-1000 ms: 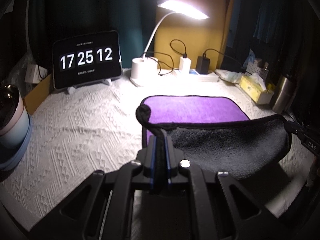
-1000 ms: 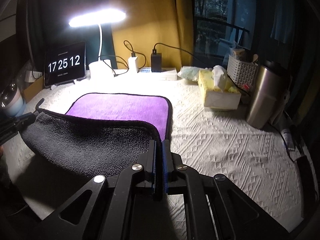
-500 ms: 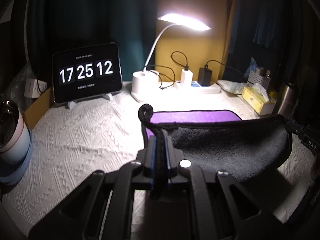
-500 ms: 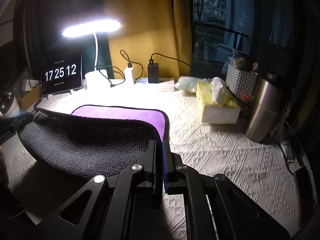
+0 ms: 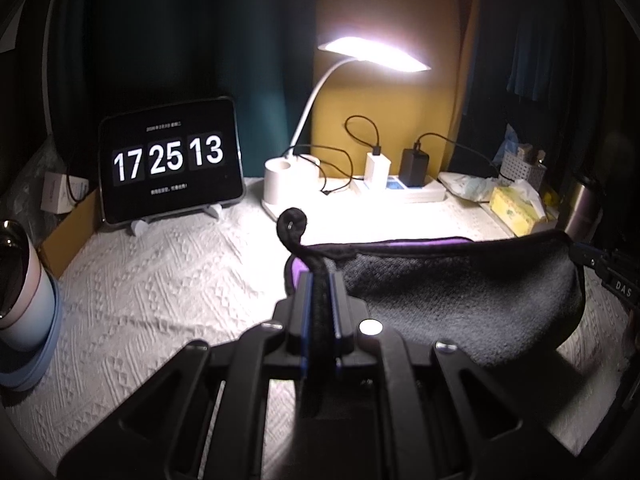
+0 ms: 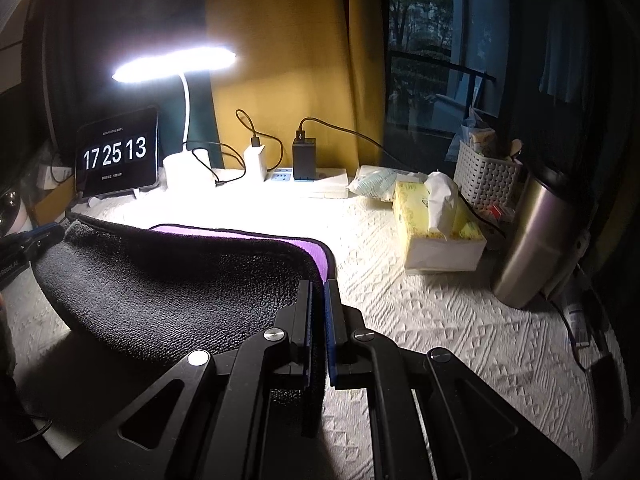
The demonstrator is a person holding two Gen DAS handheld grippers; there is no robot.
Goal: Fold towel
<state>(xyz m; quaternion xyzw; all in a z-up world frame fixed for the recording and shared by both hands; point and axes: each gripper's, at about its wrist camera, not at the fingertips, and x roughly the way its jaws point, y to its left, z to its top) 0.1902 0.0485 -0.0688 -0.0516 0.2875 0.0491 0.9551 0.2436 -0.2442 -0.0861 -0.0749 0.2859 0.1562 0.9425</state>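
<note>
The towel (image 5: 460, 292) is purple on one face and dark grey on the other, with a black hem. Its near edge is lifted off the white tablecloth and carried over the far part, so only a thin purple strip (image 6: 240, 236) shows. My left gripper (image 5: 320, 280) is shut on the towel's near left corner, whose hem curls up above the fingers. My right gripper (image 6: 318, 292) is shut on the near right corner. The grey underside (image 6: 168, 288) sags between the two grippers. Each gripper shows at the edge of the other's view.
At the back stand a tablet clock (image 5: 170, 164), a lit desk lamp (image 5: 372, 52), chargers on a power strip (image 6: 308, 178). On the right are a tissue box (image 6: 436, 228), a white basket (image 6: 486, 176) and a steel flask (image 6: 536, 236). A cup (image 5: 20, 292) stands at far left.
Both grippers have carried the towel's near edge forward and up over the far part. Much less of the purple face shows now. The clock went from 12 to 13.
</note>
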